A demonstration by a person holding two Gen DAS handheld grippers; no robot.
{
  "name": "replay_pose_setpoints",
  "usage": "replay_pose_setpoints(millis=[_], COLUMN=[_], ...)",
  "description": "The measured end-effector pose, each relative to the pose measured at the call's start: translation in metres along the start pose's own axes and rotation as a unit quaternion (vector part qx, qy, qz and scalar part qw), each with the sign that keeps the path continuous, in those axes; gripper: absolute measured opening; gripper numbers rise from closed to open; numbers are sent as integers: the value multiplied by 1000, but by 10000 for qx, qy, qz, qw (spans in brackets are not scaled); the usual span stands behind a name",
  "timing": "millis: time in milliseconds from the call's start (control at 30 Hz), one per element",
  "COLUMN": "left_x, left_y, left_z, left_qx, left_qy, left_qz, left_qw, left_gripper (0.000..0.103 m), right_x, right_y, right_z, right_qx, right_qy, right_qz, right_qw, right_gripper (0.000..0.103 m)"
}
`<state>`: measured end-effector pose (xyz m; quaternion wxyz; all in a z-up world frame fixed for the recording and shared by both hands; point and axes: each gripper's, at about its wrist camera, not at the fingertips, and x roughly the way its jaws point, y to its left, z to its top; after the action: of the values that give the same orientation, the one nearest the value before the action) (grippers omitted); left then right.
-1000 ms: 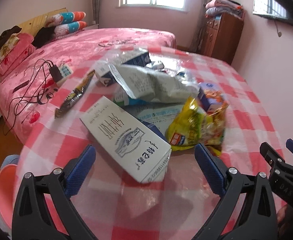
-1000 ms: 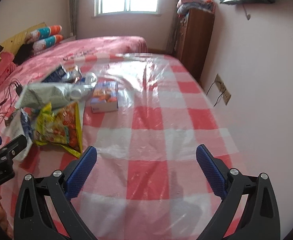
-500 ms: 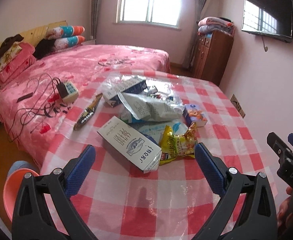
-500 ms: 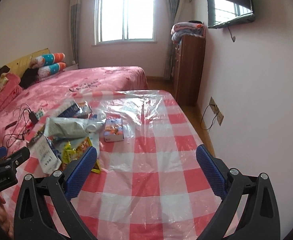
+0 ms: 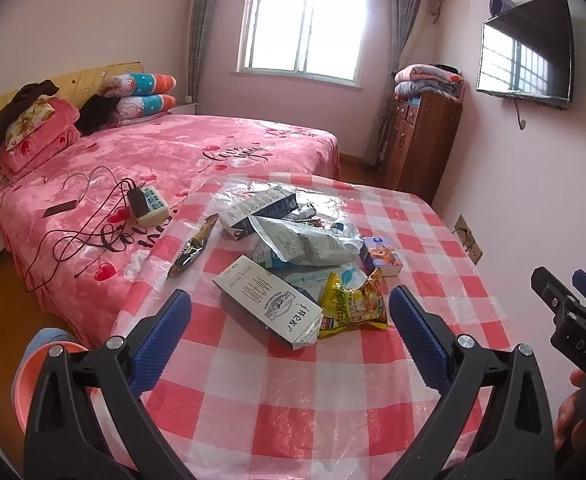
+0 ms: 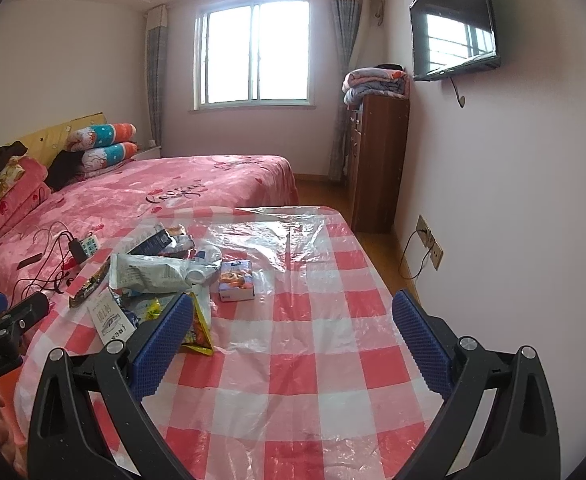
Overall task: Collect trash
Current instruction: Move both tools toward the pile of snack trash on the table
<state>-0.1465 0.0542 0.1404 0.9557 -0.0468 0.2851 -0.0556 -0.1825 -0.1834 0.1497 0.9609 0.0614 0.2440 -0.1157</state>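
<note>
A heap of trash lies on the red-and-white checked table (image 5: 301, 392): a white carton (image 5: 267, 306), a yellow snack bag (image 5: 353, 306), a crumpled grey-white bag (image 5: 301, 244), a dark blue carton (image 5: 261, 208), a small box (image 5: 381, 256) and a brown wrapper (image 5: 193, 250). My left gripper (image 5: 289, 340) hangs open above the near part of the table, short of the white carton, holding nothing. My right gripper (image 6: 293, 344) is open and empty over the table's right half, with the yellow snack bag (image 6: 199, 324) by its left finger. The small box (image 6: 236, 280) sits beyond it.
A pink bed (image 5: 165, 168) borders the table on the left, carrying a power strip (image 5: 151, 204), cables and a phone (image 5: 60, 209). A pink basin (image 5: 33, 376) stands on the floor at lower left. A wooden cabinet (image 6: 377, 160) and wall socket (image 6: 429, 242) line the right wall.
Both grippers have pulled back and risen away from the trash heap, so more of the table and room shows. Both stayed open and empty.
</note>
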Motion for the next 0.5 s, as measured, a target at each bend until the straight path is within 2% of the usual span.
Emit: replay_pose_setpoints(millis=[300, 500], left_x=[-15, -28], left_y=[7, 19], left_z=[-8, -20], left_qx=[-73, -305], left_qy=[-88, -373], left_qz=[37, 121], left_qw=[9999, 9988], left_gripper=[100, 100], right_x=[-10, -10], right_y=[9, 12], right_z=[-7, -22], right_qx=[-190, -289], right_qy=[12, 126], right_qz=[187, 344], right_qw=[9996, 9989], right_gripper=[98, 98])
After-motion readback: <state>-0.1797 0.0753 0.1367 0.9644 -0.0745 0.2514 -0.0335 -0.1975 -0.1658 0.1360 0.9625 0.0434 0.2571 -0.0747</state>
